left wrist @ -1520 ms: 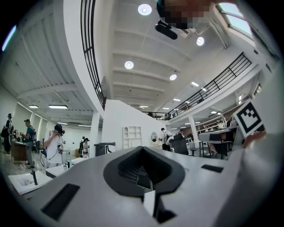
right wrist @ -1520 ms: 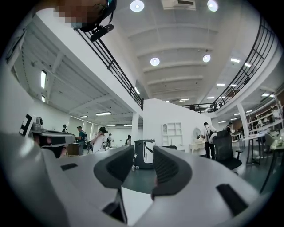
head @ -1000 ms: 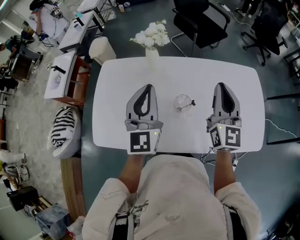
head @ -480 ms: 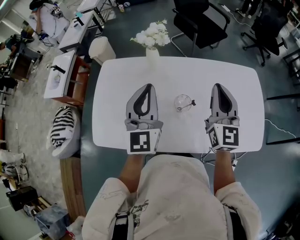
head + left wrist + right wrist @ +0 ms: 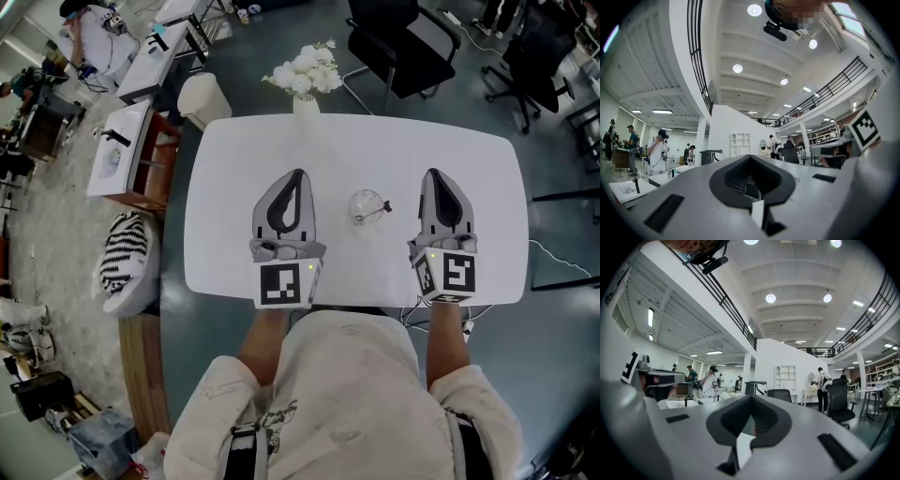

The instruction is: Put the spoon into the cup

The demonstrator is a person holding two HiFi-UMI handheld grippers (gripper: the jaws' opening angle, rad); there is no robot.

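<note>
The left gripper [image 5: 296,176] lies flat on the white counter [image 5: 225,150] toward its near edge. Its fingers [image 5: 689,187] are together, with nothing between them. At mid-counter, between the two grippers and apart from both, stands the clear cup [image 5: 365,202]. The spoon [image 5: 378,209] appears to sit in it, its dark handle end leaning out over the right rim. How deep the bowl sits cannot be confirmed from the head view. The right gripper [image 5: 433,174] lies toward the near right corner, its fingers [image 5: 820,418] likewise pressed together and empty. The placement therefore looks complete. Keep both grippers parked low and well clear of the cup. If re-seating is needed, approach from the right, grip the handle end only, and avoid tipping the light cup.
</note>
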